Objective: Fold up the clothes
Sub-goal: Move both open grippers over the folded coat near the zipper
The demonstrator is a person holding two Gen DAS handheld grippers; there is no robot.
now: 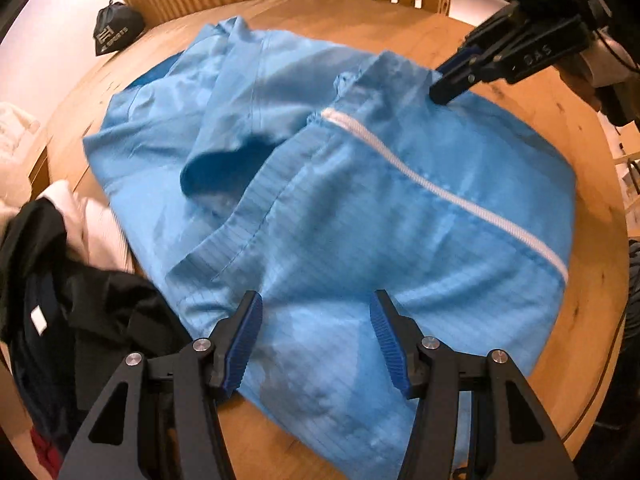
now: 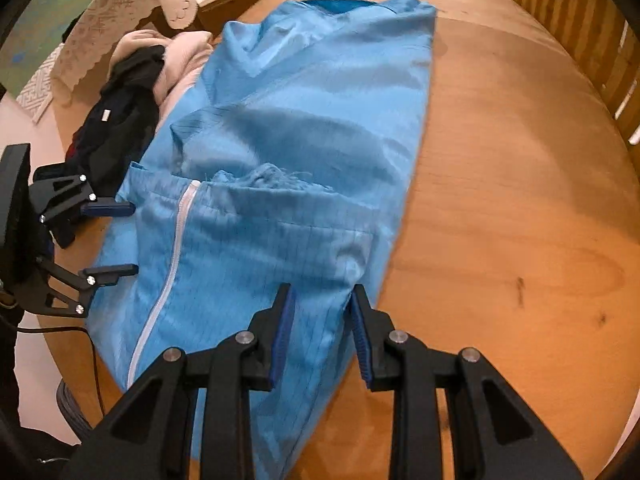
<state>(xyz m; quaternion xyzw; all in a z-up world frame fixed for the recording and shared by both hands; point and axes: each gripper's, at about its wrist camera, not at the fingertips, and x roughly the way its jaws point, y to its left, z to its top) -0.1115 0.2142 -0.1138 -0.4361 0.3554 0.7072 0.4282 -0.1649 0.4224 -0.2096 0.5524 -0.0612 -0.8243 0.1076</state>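
A blue jacket with a white zipper is spread across the middle of a round wooden table. In the left wrist view the zipper is seen running from the centre toward 4 o'clock.

The left gripper is held at 6 o'clock of its own view, its jaws standing about half open above the near hem of the jacket; no cloth is seen pinched between them. In the right wrist view the same gripper is found at 9 o'clock, its fingers parted at the jacket's edge.

The right gripper is held at 6 o'clock of its own view, jaws narrowly parted over the jacket's edge. Whether cloth is gripped there cannot be told. In the left wrist view it is seen at 2 o'clock, its tips at a raised fold of the jacket.

A heap of dark and pale clothes is piled at 8 o'clock beside the jacket. A small black bag is seen at 11 o'clock on the table.
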